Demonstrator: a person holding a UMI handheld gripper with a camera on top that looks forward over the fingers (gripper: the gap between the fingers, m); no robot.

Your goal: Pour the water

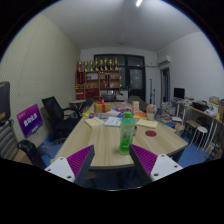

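A green plastic bottle (pixel 127 132) stands upright on a long wooden table (pixel 90 150), just ahead of my gripper (pixel 111 161). My two fingers with purple pads (pixel 78 157) are spread wide and hold nothing. The bottle sits beyond the fingertips, slightly nearer the right finger (pixel 146 160). A red round object (pixel 151 132), perhaps a cup or lid, lies on the table to the right of the bottle.
Papers, boxes and small items clutter the far half of the table (pixel 115 112). Black office chairs (pixel 58 116) stand at the left. A shelf with red items (pixel 100 78) is against the back wall. Desks with monitors (pixel 200 110) are on the right.
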